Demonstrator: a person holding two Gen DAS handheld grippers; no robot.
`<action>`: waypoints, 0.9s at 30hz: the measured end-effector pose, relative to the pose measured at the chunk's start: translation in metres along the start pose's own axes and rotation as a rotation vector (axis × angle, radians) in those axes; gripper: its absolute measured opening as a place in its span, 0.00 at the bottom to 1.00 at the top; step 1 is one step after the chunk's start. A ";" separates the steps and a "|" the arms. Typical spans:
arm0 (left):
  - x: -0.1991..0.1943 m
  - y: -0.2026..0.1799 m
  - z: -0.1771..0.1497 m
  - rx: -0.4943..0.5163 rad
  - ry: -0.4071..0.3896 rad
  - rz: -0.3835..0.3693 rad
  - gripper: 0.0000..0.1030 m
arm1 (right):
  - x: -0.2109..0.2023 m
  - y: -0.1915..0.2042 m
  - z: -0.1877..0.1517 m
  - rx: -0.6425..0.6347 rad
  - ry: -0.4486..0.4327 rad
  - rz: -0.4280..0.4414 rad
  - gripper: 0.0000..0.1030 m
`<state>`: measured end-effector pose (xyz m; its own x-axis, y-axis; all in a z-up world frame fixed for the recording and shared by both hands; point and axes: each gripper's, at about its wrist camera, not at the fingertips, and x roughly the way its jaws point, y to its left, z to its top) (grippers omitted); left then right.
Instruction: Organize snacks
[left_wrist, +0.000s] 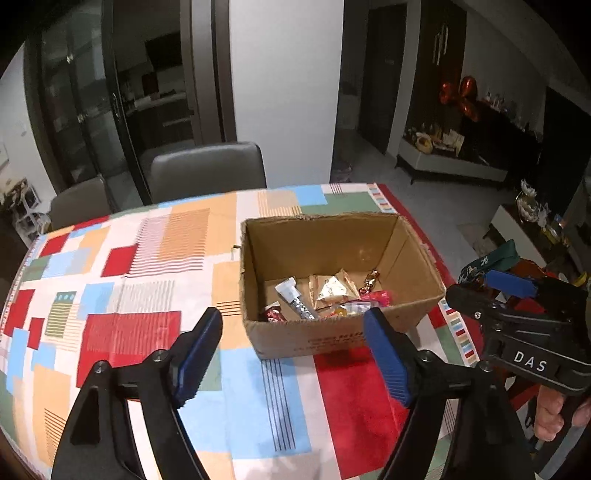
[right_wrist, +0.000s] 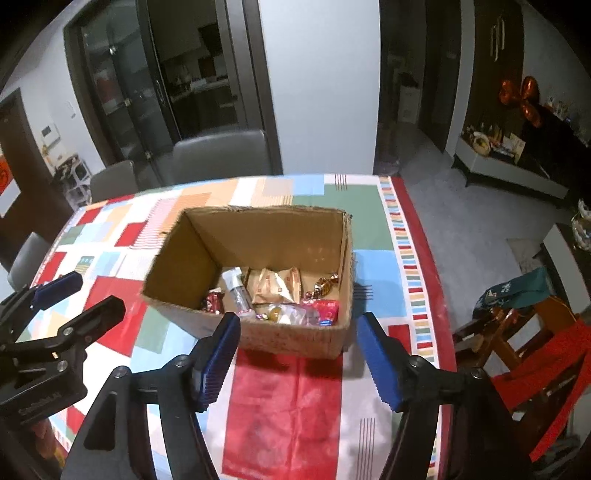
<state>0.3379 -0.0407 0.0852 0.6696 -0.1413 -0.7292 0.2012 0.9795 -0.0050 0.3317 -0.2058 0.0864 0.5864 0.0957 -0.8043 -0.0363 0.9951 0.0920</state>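
An open cardboard box stands on the table with the patchwork cloth. On its bottom lie several wrapped snacks: a white tube, tan packets, a gold-wrapped sweet, and red and pink wrappers. My left gripper is open just short of the box's near wall, with nothing between its blue pads. My right gripper is also open and empty in front of the same wall. Each wrist view shows the other gripper beside it, off the box's side.
Grey chairs stand at the table's far side. A wooden chair with a red cloth sits off the table's right edge, close to the box. The cloth left of the box is bare.
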 end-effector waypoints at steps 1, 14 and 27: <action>-0.006 -0.001 -0.003 0.002 -0.013 0.008 0.81 | -0.005 0.001 -0.003 -0.002 -0.010 0.002 0.65; -0.083 -0.007 -0.060 0.010 -0.196 0.040 0.95 | -0.084 0.007 -0.063 0.007 -0.190 0.016 0.74; -0.128 -0.012 -0.114 -0.005 -0.328 0.093 1.00 | -0.130 0.017 -0.127 -0.026 -0.322 -0.008 0.78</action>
<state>0.1683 -0.0182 0.1004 0.8796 -0.0888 -0.4673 0.1254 0.9909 0.0478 0.1523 -0.1982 0.1181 0.8126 0.0791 -0.5774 -0.0489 0.9965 0.0677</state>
